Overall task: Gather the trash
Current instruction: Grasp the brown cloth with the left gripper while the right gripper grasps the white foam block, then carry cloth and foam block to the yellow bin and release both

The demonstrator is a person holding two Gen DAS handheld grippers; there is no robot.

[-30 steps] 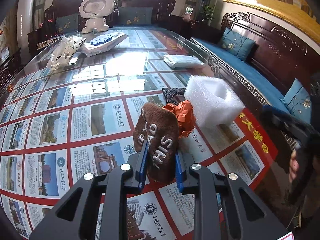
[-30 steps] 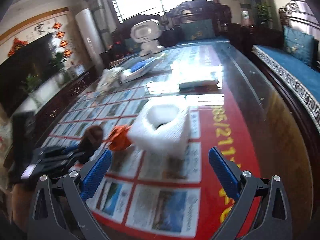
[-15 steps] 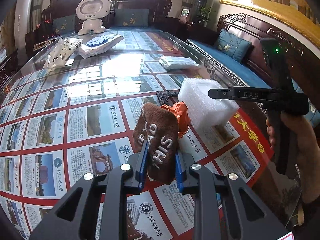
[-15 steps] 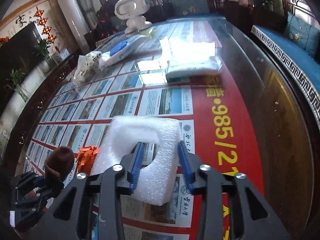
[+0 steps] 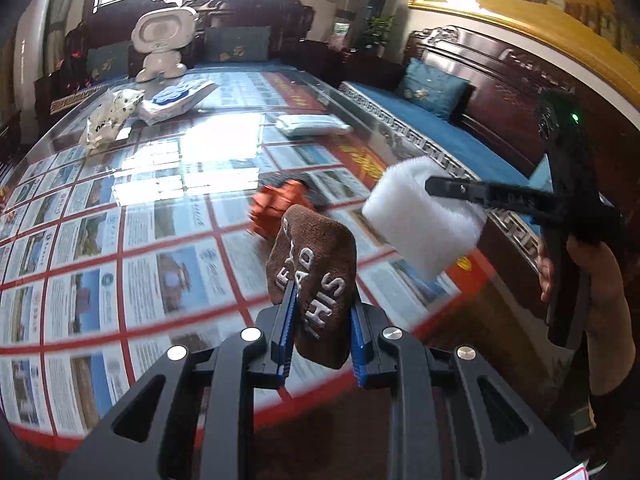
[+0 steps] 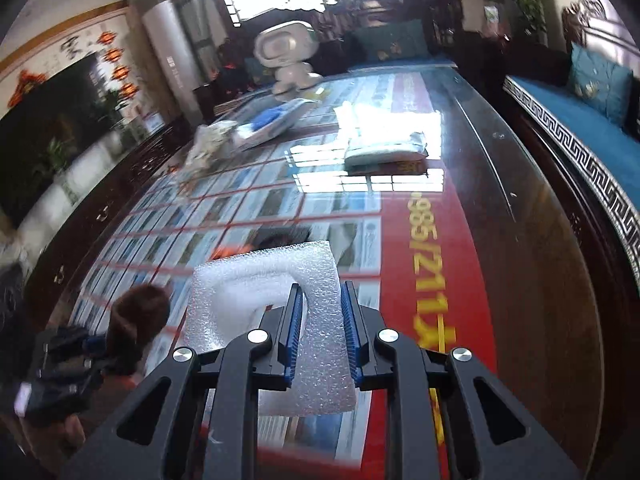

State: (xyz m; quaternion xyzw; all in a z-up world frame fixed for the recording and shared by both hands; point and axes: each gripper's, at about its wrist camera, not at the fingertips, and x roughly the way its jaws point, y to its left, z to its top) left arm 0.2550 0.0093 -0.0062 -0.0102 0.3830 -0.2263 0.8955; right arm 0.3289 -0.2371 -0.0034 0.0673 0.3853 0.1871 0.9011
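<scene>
Left gripper [image 5: 322, 332] jaws pinch the brown cloth [image 5: 314, 276] upright; right gripper [image 6: 322, 332] jaws pinch the foam piece [image 6: 272, 300].

Near desk [image 5: 168, 240] edge open on the left. Orange wrapper [image 5: 280, 204] sits mid-desk; foam block [image 5: 420, 216] hangs in air to its right. Far end crowded: white robot [image 5: 164, 44], bags [image 5: 108, 116], flat packet [image 5: 312, 124].
</scene>
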